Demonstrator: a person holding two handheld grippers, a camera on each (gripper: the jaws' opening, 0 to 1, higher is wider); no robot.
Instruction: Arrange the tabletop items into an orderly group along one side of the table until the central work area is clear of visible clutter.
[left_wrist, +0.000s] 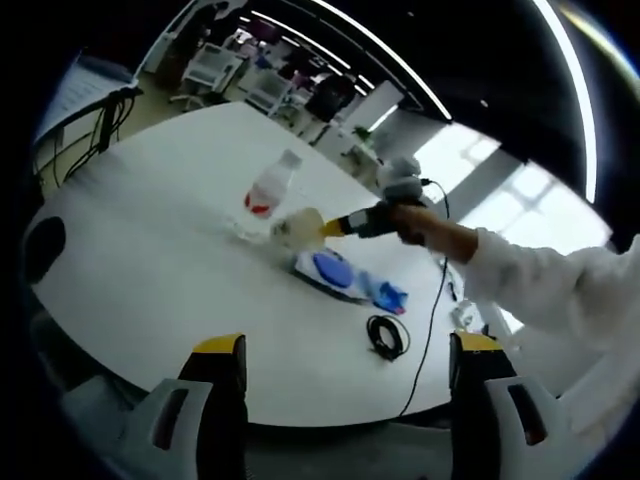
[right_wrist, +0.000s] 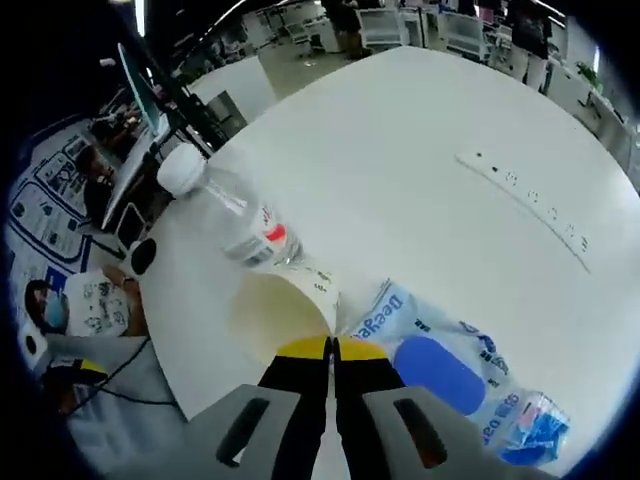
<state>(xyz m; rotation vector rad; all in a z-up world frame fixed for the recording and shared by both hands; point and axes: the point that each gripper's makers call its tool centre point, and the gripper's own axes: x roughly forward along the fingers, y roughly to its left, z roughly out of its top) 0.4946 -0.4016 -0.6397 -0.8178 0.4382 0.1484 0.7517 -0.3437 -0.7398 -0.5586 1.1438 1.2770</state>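
Between the right gripper tips sits the paper cup rim

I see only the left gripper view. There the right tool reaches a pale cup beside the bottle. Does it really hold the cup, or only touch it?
Observer: It holds it. In the right gripper view the right tool is shut on the edge of the paper cup.
Operator: Is something inside the cup?
Observer: Its opening faces that camera, and the inside looks empty.
Operator: Is there anything else on the table that my view misses?
Observer: Yes, a long white power strip lies on the table beyond the blue wipes pack.
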